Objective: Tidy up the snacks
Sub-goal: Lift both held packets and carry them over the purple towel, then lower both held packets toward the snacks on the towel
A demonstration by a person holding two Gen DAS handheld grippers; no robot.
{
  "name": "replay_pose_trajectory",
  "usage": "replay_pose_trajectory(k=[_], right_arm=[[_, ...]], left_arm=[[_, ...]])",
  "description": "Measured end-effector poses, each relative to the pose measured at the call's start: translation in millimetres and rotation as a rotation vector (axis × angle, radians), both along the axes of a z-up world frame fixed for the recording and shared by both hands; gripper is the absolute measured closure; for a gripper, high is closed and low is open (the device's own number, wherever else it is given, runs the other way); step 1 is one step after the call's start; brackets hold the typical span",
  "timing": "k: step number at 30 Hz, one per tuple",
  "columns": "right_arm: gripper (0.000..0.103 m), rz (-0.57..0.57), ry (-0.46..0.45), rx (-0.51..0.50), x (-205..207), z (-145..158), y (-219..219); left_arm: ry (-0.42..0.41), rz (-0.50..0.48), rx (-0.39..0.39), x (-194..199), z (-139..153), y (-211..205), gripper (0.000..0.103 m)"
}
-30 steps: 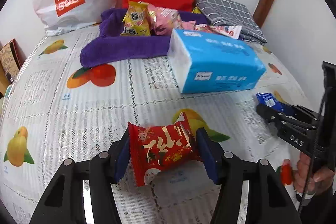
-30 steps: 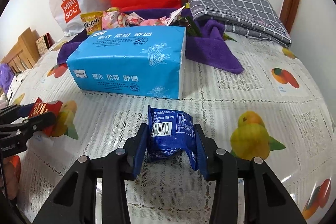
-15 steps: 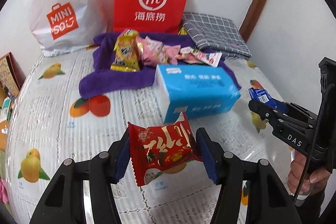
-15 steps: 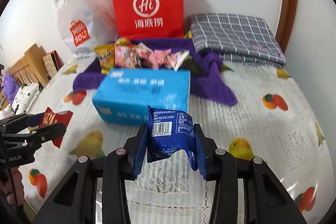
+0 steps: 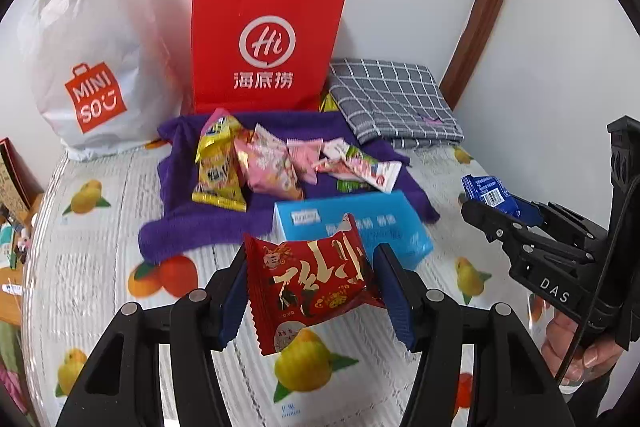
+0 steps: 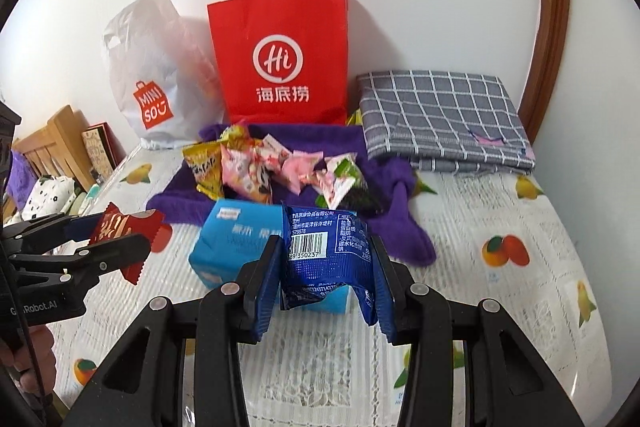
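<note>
From the left wrist, our left gripper (image 5: 310, 287) has its jaws clamped on a red snack packet (image 5: 308, 283), raised in front of the blue tissue pack (image 5: 372, 223). From the right wrist, our right gripper (image 6: 326, 275) pinches a blue snack packet (image 6: 326, 251) in front of that pack, near the snack pile (image 6: 272, 171).

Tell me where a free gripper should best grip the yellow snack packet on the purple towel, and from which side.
Probably the crimped top seal of the yellow snack packet, approached from above. It stands tilted on the purple towel with that seal uppermost and exposed, while pink packets crowd its right side. Both grippers are occupied now.
</note>
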State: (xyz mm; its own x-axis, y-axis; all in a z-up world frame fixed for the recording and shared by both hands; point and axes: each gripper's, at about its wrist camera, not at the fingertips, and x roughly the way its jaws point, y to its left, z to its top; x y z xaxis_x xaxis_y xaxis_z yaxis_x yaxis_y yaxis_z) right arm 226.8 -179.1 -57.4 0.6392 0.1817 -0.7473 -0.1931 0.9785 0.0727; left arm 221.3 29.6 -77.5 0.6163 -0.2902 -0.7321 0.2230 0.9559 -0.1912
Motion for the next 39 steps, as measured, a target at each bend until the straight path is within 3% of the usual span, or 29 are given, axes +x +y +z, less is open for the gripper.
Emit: replay_pose_trajectory(k=[23, 39], right_arm=[[0.061, 0.022, -0.034, 0.059, 43, 28, 3], [0.061, 0.031, -0.048, 0.06, 79, 32, 12]], left_arm=[[-0.02, 0.018, -0.017, 41, 33, -3, 0.046], [-0.026, 0.05, -0.029, 67, 38, 14, 0.046]])
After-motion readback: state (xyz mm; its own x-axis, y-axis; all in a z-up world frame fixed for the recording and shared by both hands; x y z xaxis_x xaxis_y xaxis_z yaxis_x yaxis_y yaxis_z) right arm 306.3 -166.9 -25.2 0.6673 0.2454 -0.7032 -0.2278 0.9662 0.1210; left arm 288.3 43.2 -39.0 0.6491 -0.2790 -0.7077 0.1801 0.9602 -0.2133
